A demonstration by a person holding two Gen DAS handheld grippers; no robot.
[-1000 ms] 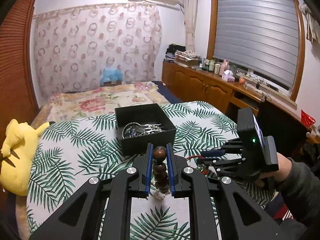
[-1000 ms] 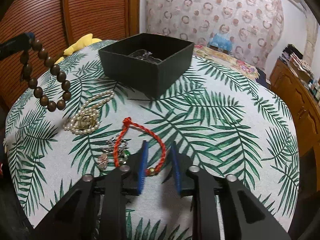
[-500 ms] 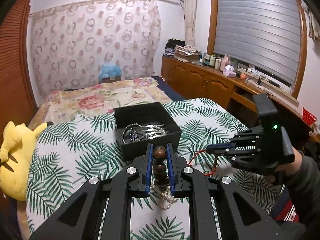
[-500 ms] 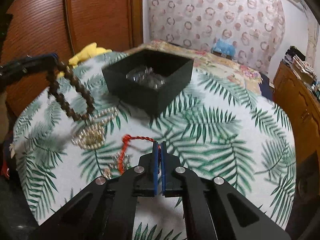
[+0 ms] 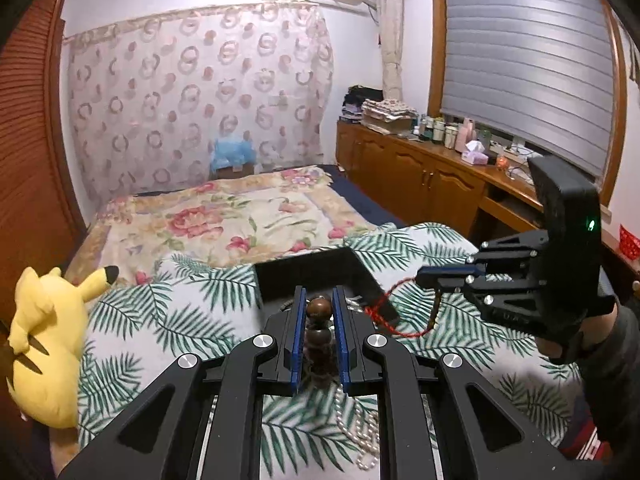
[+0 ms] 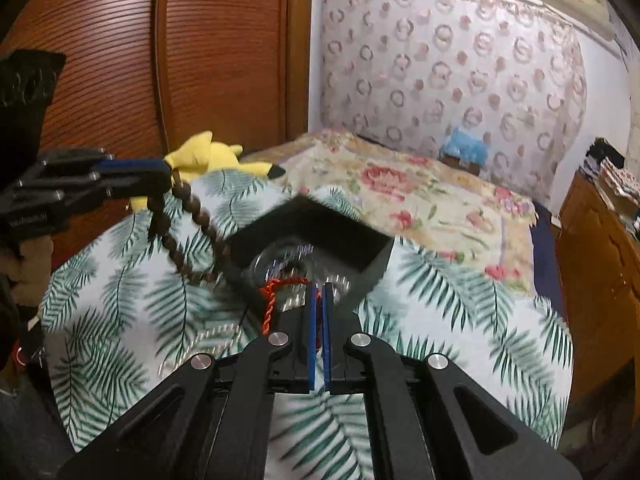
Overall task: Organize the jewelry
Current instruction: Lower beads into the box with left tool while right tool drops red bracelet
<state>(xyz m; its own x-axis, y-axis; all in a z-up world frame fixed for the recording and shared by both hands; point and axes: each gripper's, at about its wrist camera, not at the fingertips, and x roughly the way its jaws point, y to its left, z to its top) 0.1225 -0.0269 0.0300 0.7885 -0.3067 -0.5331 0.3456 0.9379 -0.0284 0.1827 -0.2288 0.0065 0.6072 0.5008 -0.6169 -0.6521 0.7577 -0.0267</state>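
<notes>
Beneath left gripper point(image 5: 319, 312), pearl strand point(image 5: 362, 432); unseen elsewhere

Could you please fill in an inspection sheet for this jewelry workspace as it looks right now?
Surface: palm-leaf patterned cloth, bare in places.
Job's things: open black square box holding silvery pieces; white pearl strand lying on the cloth.
Clutter: yellow plush toy at the cloth's edge.
Grippers: left gripper shut on a brown wooden bead bracelet; right gripper shut on a red braided cord bracelet, both lifted.
Cables: nothing seen on the cloth.
Surroundings: floral bedspread, wooden cabinets, grey window blind.
</notes>
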